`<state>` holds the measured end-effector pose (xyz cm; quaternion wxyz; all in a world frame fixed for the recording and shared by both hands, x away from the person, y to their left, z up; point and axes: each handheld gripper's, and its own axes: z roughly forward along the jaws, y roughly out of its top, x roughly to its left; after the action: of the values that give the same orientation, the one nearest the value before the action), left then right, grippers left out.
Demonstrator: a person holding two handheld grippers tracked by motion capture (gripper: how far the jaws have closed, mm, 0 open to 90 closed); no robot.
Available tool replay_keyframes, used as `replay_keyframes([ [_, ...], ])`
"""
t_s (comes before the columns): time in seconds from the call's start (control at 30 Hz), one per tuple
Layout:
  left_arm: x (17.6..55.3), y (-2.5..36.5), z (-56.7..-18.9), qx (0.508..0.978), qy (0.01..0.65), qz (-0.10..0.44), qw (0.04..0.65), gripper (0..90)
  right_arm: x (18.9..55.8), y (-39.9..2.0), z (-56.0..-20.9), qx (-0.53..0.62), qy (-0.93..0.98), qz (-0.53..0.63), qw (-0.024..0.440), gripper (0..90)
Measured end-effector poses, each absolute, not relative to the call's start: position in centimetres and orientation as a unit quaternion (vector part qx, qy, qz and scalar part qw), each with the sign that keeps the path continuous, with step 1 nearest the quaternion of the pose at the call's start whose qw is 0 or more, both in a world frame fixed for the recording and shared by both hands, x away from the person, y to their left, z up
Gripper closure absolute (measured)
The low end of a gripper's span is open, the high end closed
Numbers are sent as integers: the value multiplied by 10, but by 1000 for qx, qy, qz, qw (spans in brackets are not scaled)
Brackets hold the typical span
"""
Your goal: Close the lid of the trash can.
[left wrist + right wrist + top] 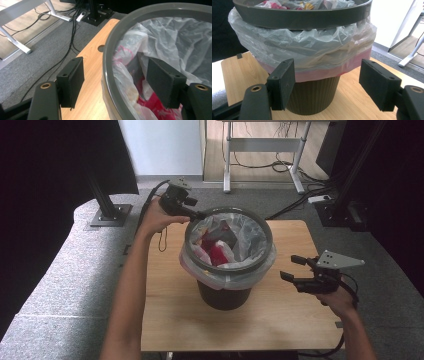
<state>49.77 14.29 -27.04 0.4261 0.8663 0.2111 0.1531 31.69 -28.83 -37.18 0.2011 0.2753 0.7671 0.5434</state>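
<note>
Grey ring rests crookedly atop the lined bin; the left gripper straddles its rim with jaws spread, the right gripper waits open nearby, likely to seat it.

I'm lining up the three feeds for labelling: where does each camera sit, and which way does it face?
High view: above the person's side, looking forward and down on the wooden table; forearms, left tongs and right tongs show.
Left gripper view: rides the left tongs, looking along the open jaws astride the bin's grey rim ring.
Right gripper view: rides the right tongs, facing the dark ribbed waste bin side-on between open jaws.
Shared: all three show the ring and the clear bin liner.
</note>
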Motion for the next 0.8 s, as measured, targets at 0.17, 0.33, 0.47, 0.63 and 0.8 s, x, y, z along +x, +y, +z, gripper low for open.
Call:
replay_keyframes([
  [0.17, 483, 160, -271, 858, 207, 156, 443, 294, 318, -288, -374, 276, 770, 540, 200, 286],
  [0.33, 473, 173, -274, 855, 208, 157, 448, 284, 316, -286, -374, 274, 771, 539, 200, 286],
  [0.47, 466, 181, -276, 851, 208, 158, 456, 280, 314, -284, -374, 273, 771, 539, 200, 287],
  [0.63, 457, 188, -279, 849, 206, 159, 461, 276, 314, -285, -376, 275, 771, 539, 199, 286],
  [0.8, 450, 192, -281, 848, 205, 160, 463, 276, 313, -286, -377, 276, 770, 540, 198, 286],
])
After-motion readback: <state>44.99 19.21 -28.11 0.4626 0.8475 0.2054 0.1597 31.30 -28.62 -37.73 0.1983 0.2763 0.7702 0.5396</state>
